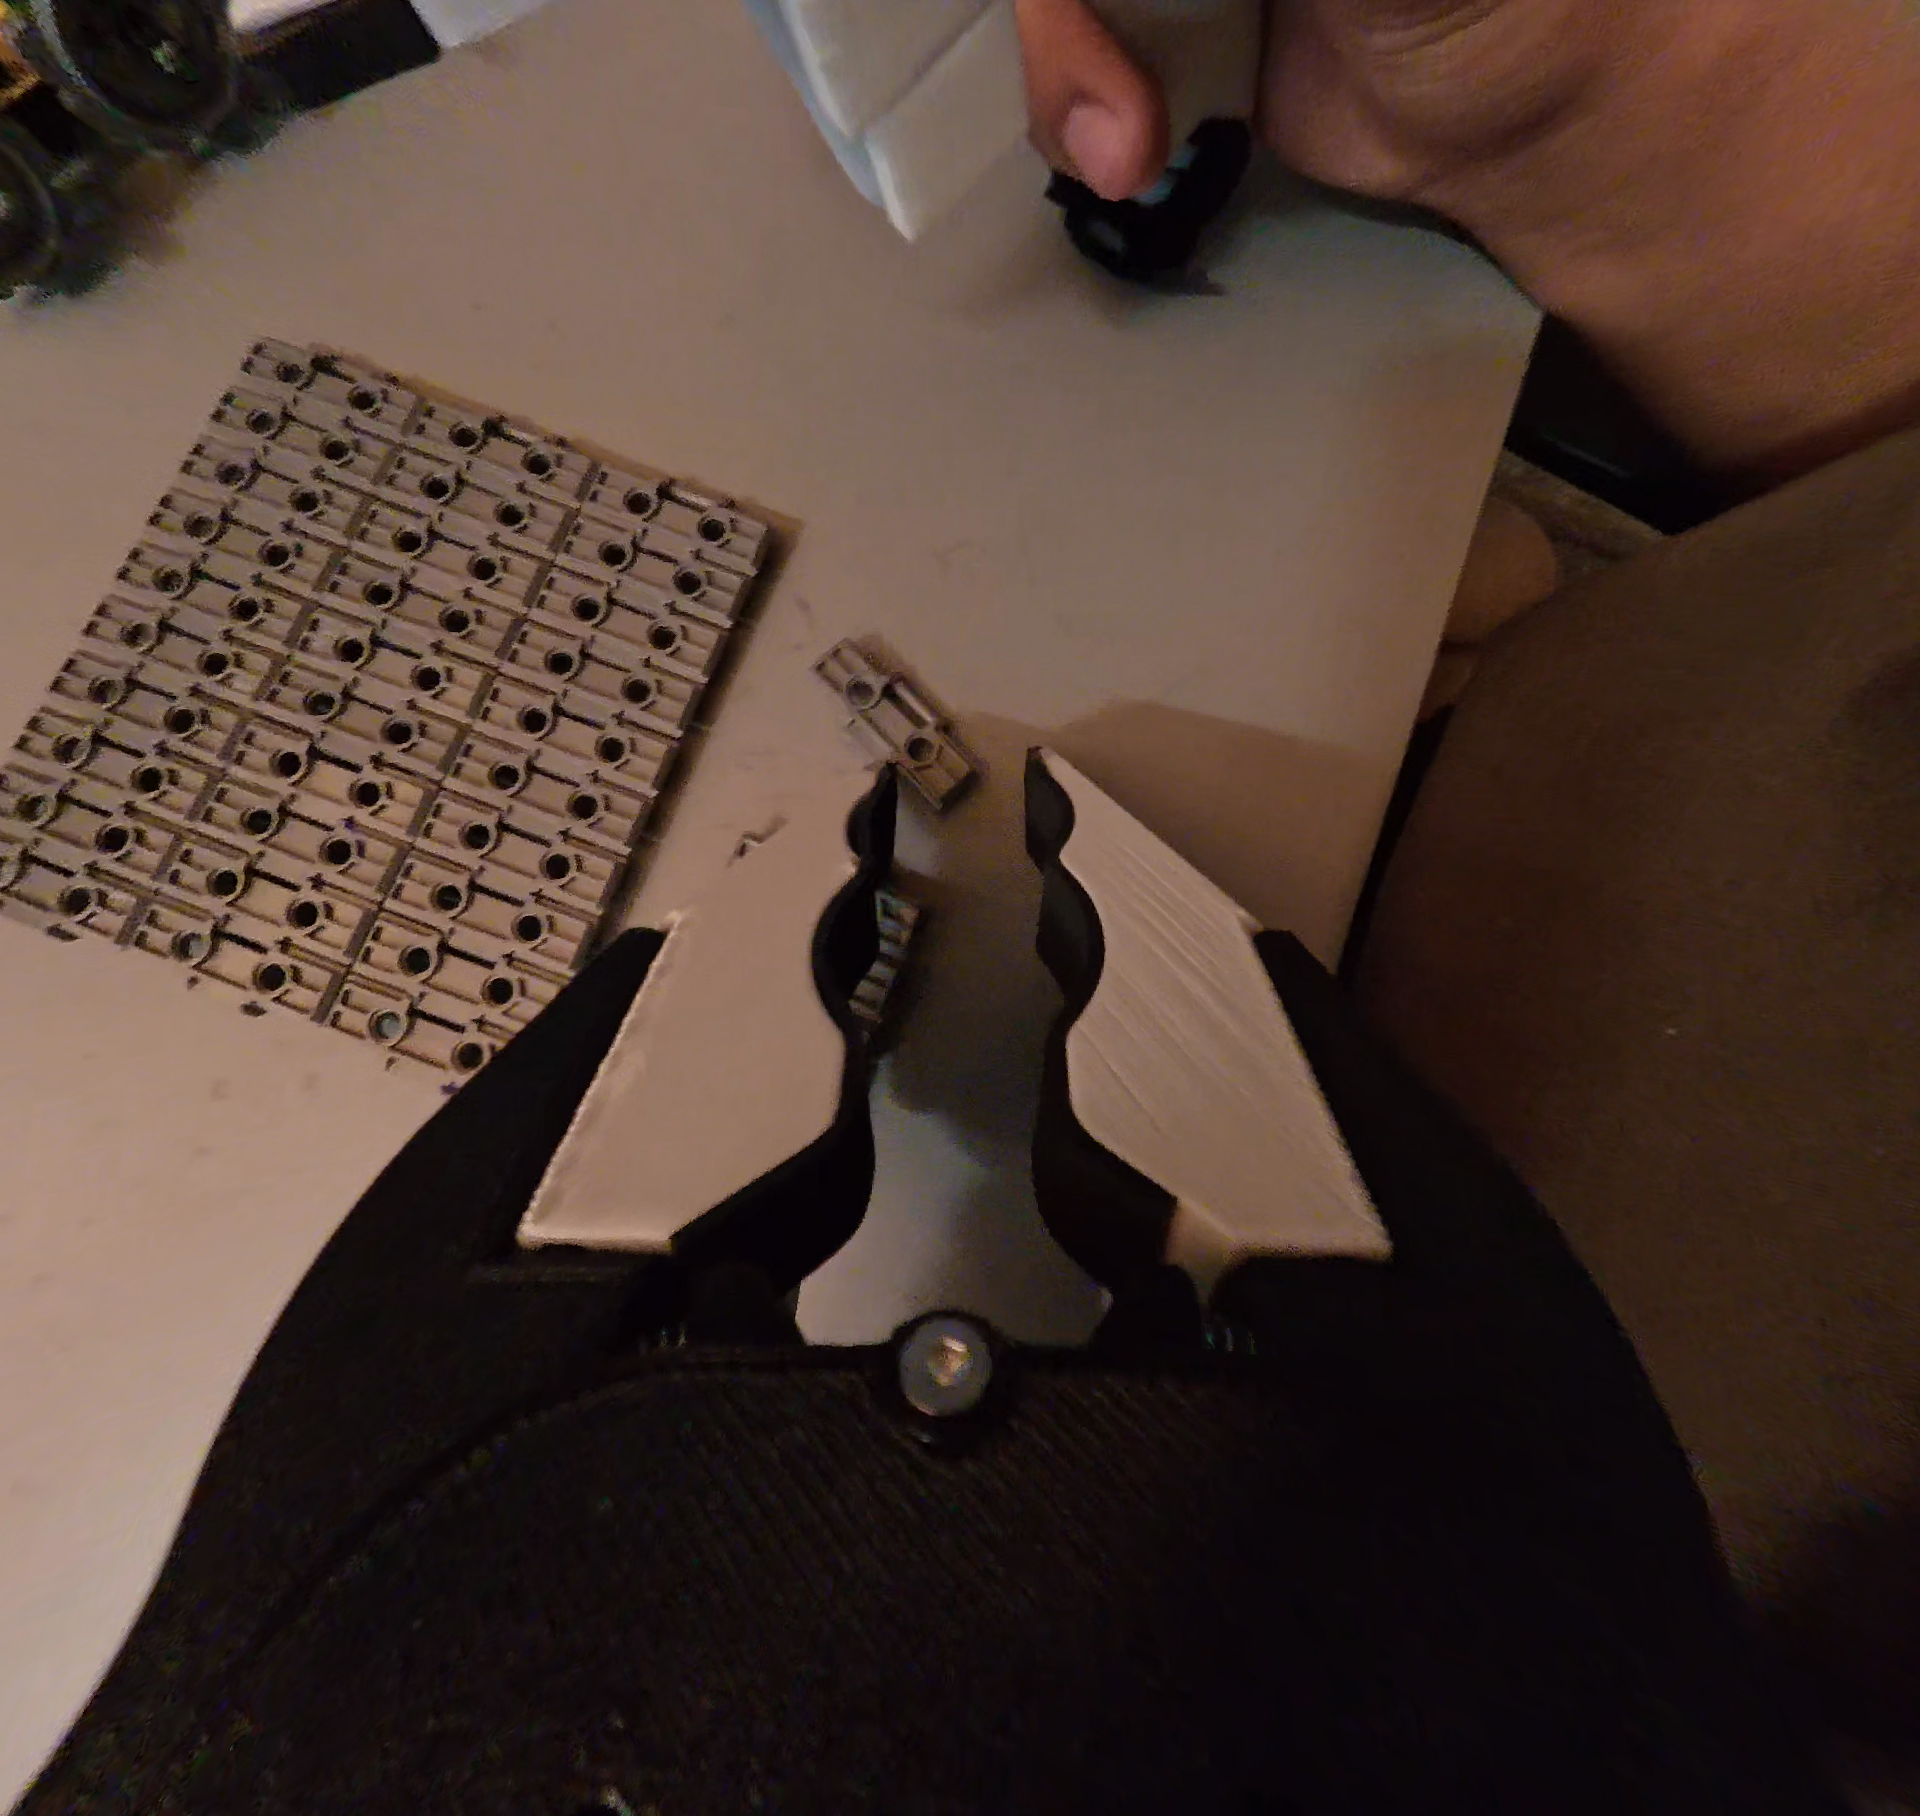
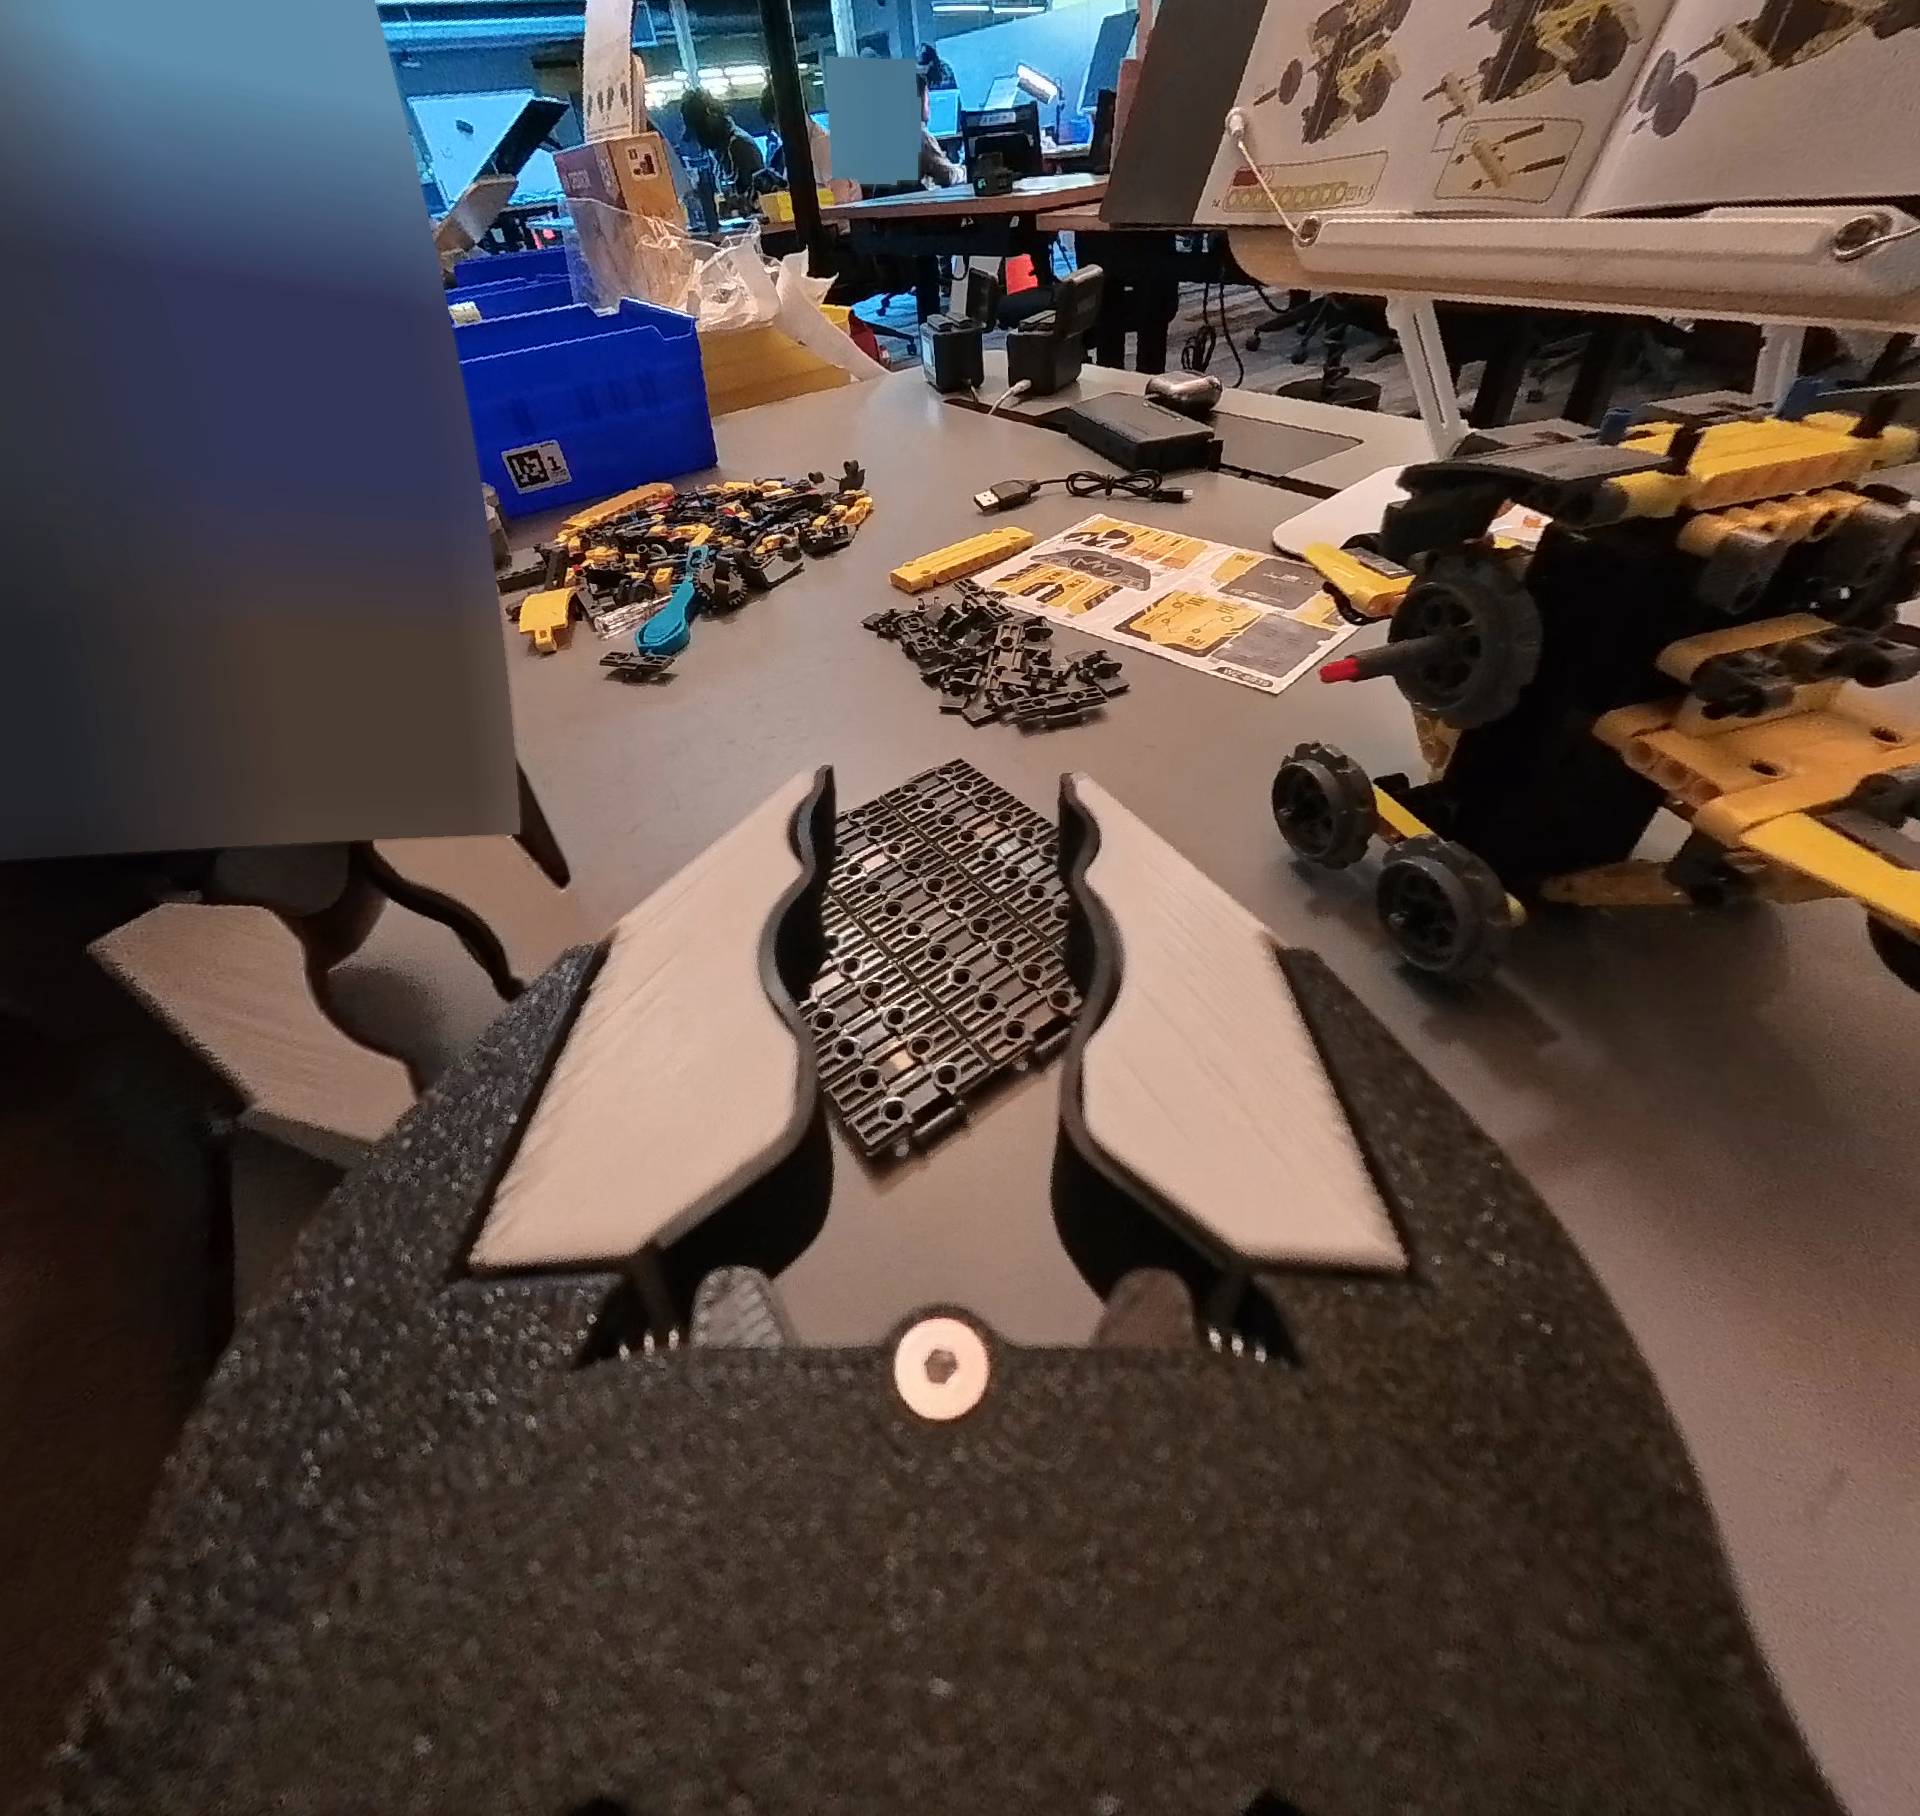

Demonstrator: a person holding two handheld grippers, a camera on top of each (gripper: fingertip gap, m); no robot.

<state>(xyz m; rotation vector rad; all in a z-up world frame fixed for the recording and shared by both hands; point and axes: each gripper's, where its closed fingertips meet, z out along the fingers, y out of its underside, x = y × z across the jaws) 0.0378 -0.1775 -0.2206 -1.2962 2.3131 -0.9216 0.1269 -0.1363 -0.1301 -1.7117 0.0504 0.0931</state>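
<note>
Left wrist view: left gripper point(image 1: 961, 774) over the table point(image 1: 1091, 519) near its edge, jaws apart at a moderate gap, nothing clamped. Single loose grey track link point(image 1: 896, 724) flat on the table just off the tips, closer to the left one; second small ribbed grey piece point(image 1: 888, 951) partly hidden behind the left finger point(image 1: 868, 925), contact unclear. Assembled mat of linked track pieces point(image 1: 384, 696) flat on the table, off to the left, apart from the gripper. A hand point(image 1: 1455, 104) at top right gripping the white handle of the other gripper point(image 1: 935, 83); wheels point(image 1: 114, 31) at top left corner, blurred. Right wrist view: right gripper point(image 2: 945, 800) low above the table point(image 2: 1558, 1195), jaws wide, empty. Same mat point(image 2: 940, 966) seen between the fingers, flat on the table below. Beyond: pile of black links point(image 2: 997, 660), mixed yellow-black parts heap point(image 2: 686, 545), sticker sheet point(image 2: 1174, 587), blue bins point(image 2: 592, 395). Yellow-black wheeled model point(image 2: 1642, 686) at right, open instruction booklet point(image 2: 1507, 52) on a stand above it.
</note>
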